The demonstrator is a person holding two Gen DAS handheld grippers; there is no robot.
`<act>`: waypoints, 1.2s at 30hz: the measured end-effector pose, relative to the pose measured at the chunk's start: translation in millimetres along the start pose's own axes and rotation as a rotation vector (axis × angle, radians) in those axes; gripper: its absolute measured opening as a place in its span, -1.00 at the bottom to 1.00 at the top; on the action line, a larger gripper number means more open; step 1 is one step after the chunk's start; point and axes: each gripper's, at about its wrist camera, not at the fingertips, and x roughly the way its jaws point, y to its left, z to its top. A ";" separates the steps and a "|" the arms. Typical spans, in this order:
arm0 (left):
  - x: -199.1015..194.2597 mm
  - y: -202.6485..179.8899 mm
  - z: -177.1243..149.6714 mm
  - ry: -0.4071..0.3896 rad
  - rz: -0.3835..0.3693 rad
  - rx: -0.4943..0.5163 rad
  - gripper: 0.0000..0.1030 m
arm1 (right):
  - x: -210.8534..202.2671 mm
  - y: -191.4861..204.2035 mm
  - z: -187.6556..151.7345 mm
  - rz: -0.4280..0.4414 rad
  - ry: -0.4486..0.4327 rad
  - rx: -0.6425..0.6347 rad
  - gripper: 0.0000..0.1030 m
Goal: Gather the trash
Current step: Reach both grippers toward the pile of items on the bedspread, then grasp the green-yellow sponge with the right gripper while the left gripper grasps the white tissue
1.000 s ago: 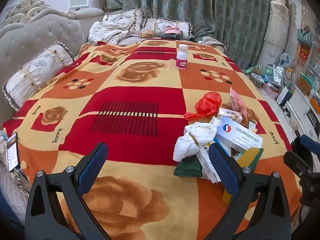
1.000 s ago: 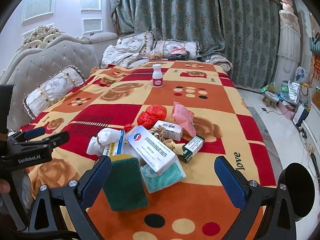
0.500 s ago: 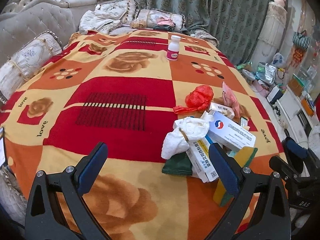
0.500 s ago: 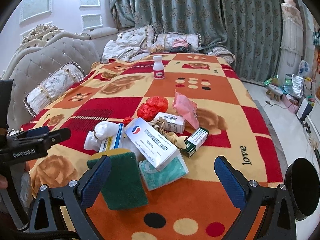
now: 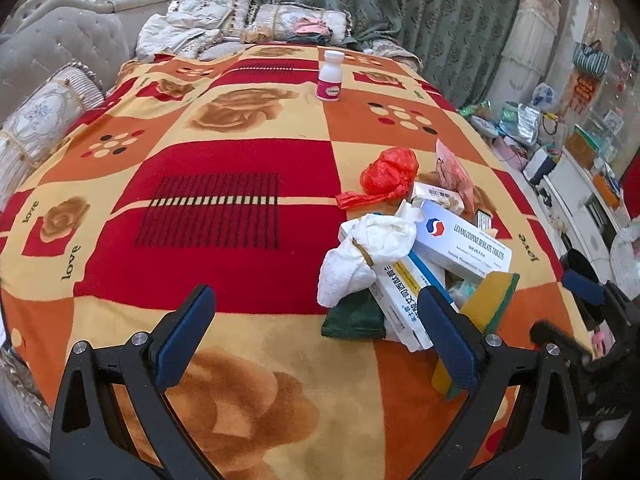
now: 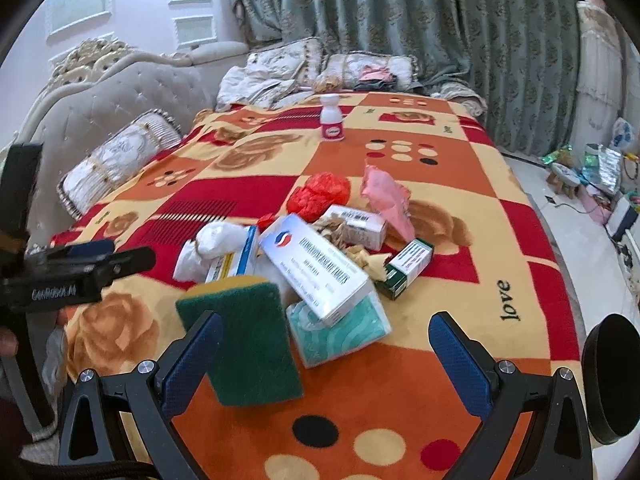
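Note:
A heap of trash lies on the bed blanket (image 5: 224, 184): a crumpled white tissue (image 5: 368, 252), a red plastic bag (image 5: 390, 172), a white tablet box (image 5: 460, 242), a green-and-yellow sponge (image 6: 244, 336), a teal tissue pack (image 6: 340, 330), a small green box (image 6: 408, 262) and a pink wrapper (image 6: 386, 196). My left gripper (image 5: 314, 334) is open, hovering left of the heap with nothing between its fingers. My right gripper (image 6: 324, 354) is open just before the sponge and teal pack. The left gripper (image 6: 96, 258) also shows in the right wrist view.
A white pill bottle (image 5: 330, 76) stands upright farther back on the blanket. Pillows (image 5: 44, 112) and a padded headboard (image 6: 120, 96) line the left and far sides. Green curtains (image 6: 400, 20) hang behind. Bags and clutter (image 5: 540, 128) crowd the floor to the right of the bed.
Both grippers have moved closer to the trash heap, and the left one has tilted down toward it. Nothing has been taken hold of.

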 end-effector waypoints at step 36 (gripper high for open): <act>65.6 13.7 25.3 0.168 -0.106 0.012 -0.59 | 62.8 37.1 -15.9 0.258 0.103 -0.069 -0.23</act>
